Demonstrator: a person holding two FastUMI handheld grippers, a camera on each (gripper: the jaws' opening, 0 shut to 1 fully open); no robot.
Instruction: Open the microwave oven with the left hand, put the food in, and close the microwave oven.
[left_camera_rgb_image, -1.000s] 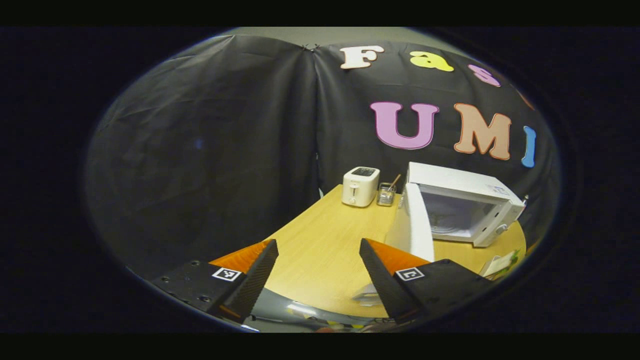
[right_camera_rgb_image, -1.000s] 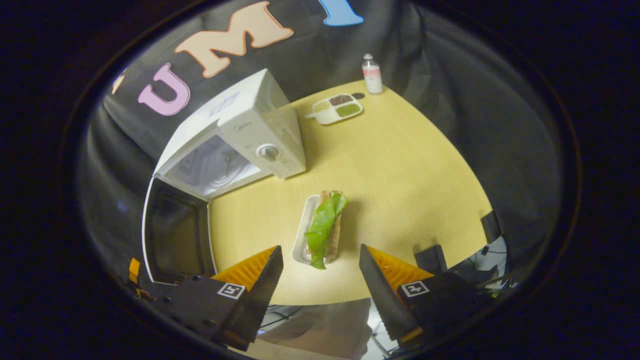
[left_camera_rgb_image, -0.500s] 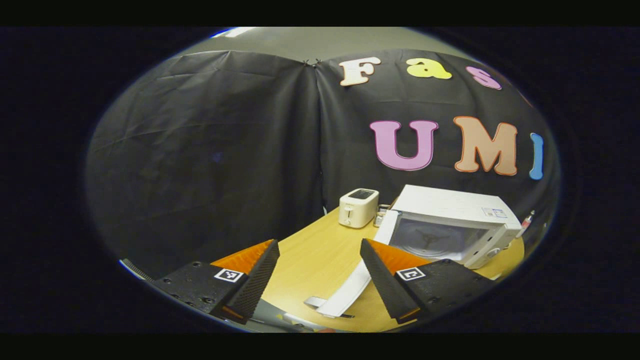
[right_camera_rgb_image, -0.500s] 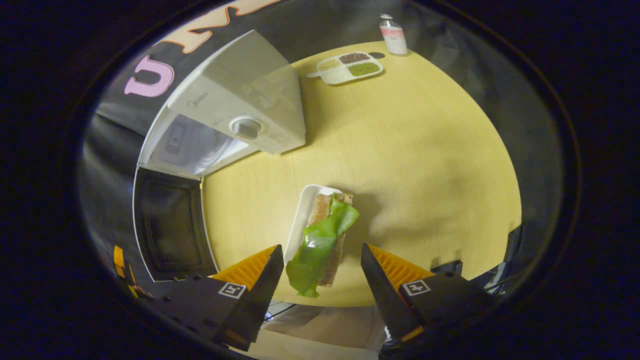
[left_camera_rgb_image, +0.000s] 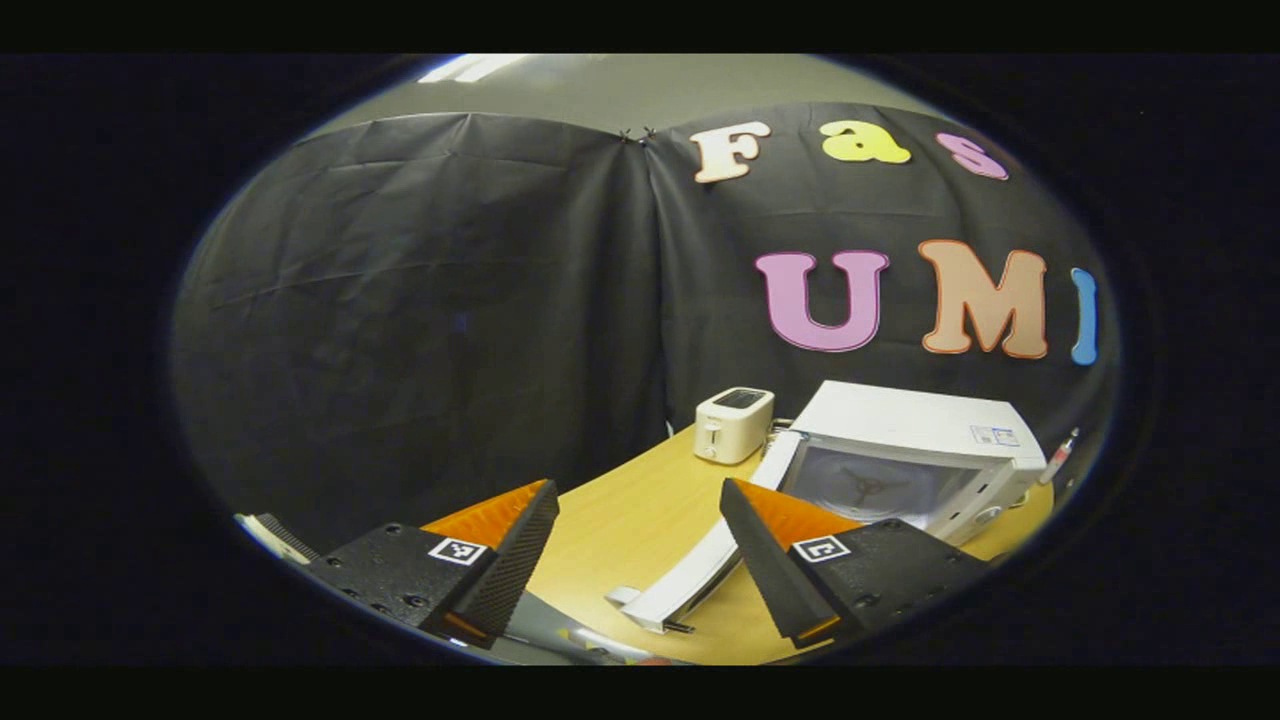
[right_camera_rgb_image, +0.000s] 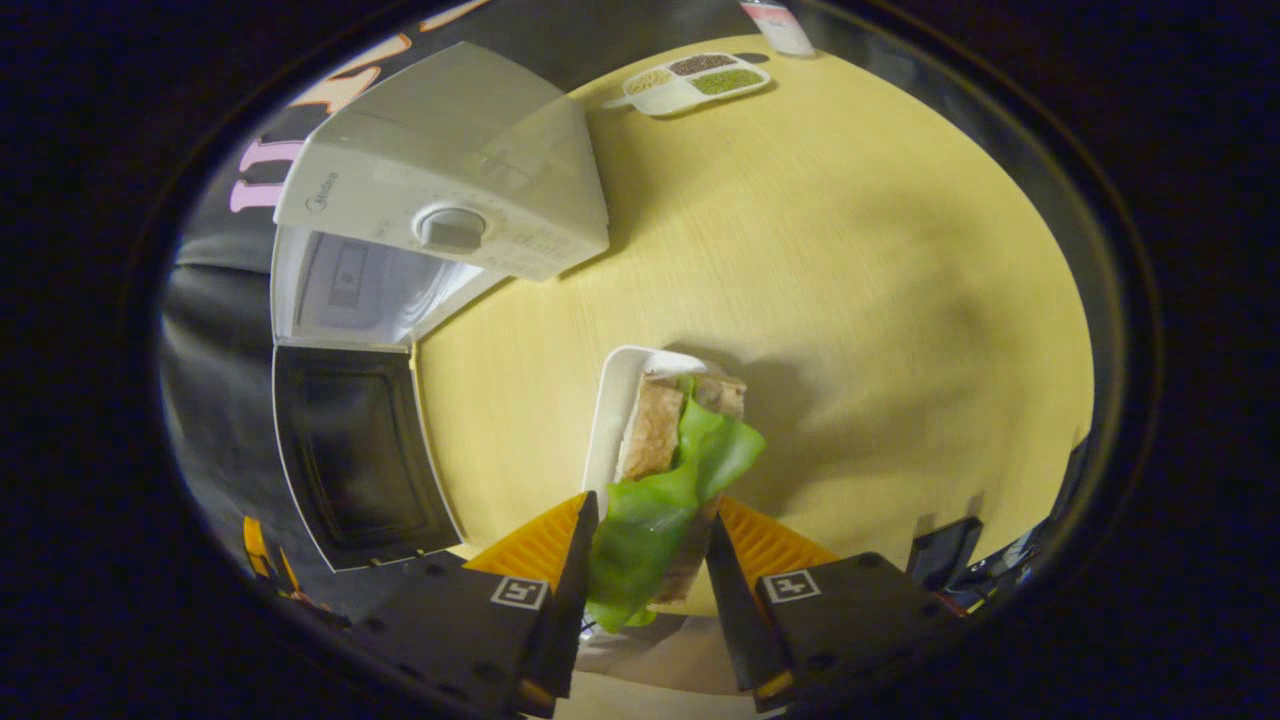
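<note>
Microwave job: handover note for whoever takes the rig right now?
Left hand-held gripper: open, empty, back from the microwave.
Right hand-held gripper: fingers closed in around the near end of the sandwich on its white tray; firm contact can't be confirmed.
Microwave door is swung wide open, cavity empty.
Done: opening.
Left: secure the food, lift it, place it inside, shut the door.
</note>
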